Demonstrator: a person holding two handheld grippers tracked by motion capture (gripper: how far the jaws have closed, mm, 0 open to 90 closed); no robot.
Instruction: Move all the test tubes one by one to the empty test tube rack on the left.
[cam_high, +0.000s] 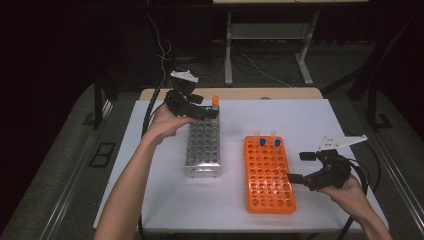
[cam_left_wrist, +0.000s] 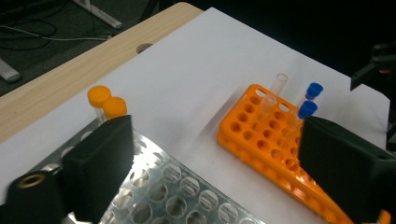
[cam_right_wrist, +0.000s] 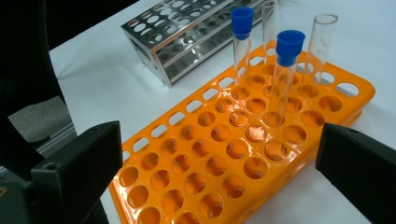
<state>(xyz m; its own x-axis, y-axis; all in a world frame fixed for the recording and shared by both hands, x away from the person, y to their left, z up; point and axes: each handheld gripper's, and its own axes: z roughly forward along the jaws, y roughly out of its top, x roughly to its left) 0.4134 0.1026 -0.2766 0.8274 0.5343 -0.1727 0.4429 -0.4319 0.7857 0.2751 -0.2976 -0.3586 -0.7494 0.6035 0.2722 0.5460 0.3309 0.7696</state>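
Observation:
A steel tube rack (cam_high: 203, 147) stands left of centre on the white table, with an orange rack (cam_high: 269, 175) to its right. Two orange-capped tubes (cam_left_wrist: 99, 95) (cam_left_wrist: 115, 107) stand at the steel rack's (cam_left_wrist: 173, 191) far end. My left gripper (cam_high: 205, 112) hovers beside them, open, with nothing between its jaws (cam_left_wrist: 219, 140). In the orange rack (cam_right_wrist: 359, 93) stand two blue-capped tubes (cam_right_wrist: 241, 28) (cam_right_wrist: 288, 46) and two uncapped clear tubes (cam_right_wrist: 322, 42) (cam_right_wrist: 268, 18). My right gripper (cam_high: 301, 166) is open just right of this rack, and empty (cam_right_wrist: 219, 154).
The white sheet (cam_high: 310, 125) covers a wooden table whose far edge (cam_high: 250, 93) shows behind it. Most holes of both racks are unfilled. Cables trail from each gripper off the table's sides. Metal table legs (cam_high: 228, 50) stand on the dark floor beyond.

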